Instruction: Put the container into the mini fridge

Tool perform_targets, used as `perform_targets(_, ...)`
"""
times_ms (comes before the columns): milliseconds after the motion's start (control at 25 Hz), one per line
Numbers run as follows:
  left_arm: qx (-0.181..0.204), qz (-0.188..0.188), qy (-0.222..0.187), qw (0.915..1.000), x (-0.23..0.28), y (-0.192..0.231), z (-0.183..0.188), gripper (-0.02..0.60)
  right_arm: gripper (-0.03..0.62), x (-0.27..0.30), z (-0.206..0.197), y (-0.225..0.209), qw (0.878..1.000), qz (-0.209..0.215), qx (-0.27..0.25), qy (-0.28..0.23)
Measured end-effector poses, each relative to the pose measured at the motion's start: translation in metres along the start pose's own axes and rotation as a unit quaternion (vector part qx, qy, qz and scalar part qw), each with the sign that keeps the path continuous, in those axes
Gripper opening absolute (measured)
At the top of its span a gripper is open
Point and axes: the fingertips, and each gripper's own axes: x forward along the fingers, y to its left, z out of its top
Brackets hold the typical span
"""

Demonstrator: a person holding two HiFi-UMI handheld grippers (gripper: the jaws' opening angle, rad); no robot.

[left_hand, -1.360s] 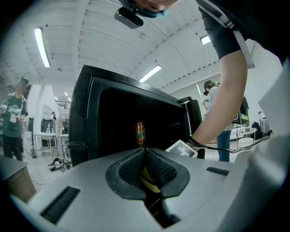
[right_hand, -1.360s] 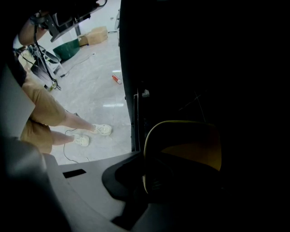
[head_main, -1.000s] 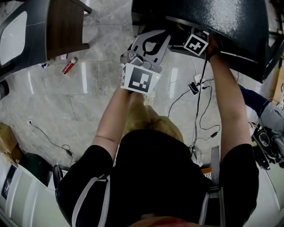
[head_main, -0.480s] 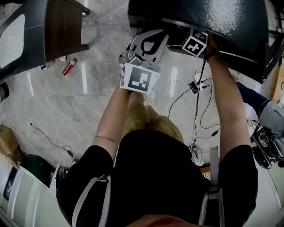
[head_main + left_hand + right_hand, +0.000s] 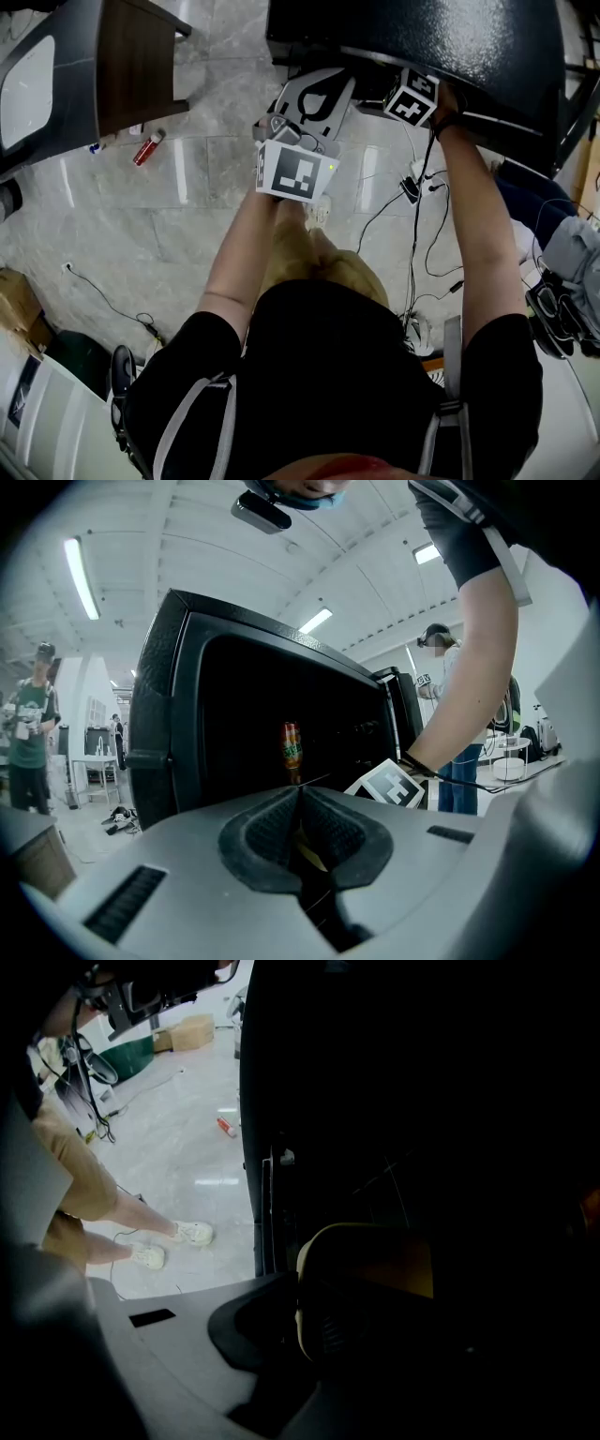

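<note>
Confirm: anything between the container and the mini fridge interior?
Nothing visible does. The right tool holds the container at the open front of the mini fridge; the one bottle seen inside stands off to the side.

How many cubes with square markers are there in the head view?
2. One cube is at the centre, above the pale floor. The other cube is at the upper right, against the black fridge. None seems hidden.
</note>
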Motion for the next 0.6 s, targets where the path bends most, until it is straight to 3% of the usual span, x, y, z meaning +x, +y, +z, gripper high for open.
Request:
perform_targets(200, -0.001, -0.003, 0.001, 1.0, 0.003, 0.0, 0.001, 0.025, 0.097, -0.002, 0.002, 0.001, 1.0, 0.004, 0.007, -0.005)
perform_targets(600, 0.016, -0.011, 0.004, 0.9998, 0.005, -0.012, 0.016, 0.025, 0.097, -0.034, 0.012, -0.006, 0.999, -0.027, 0.016, -0.035)
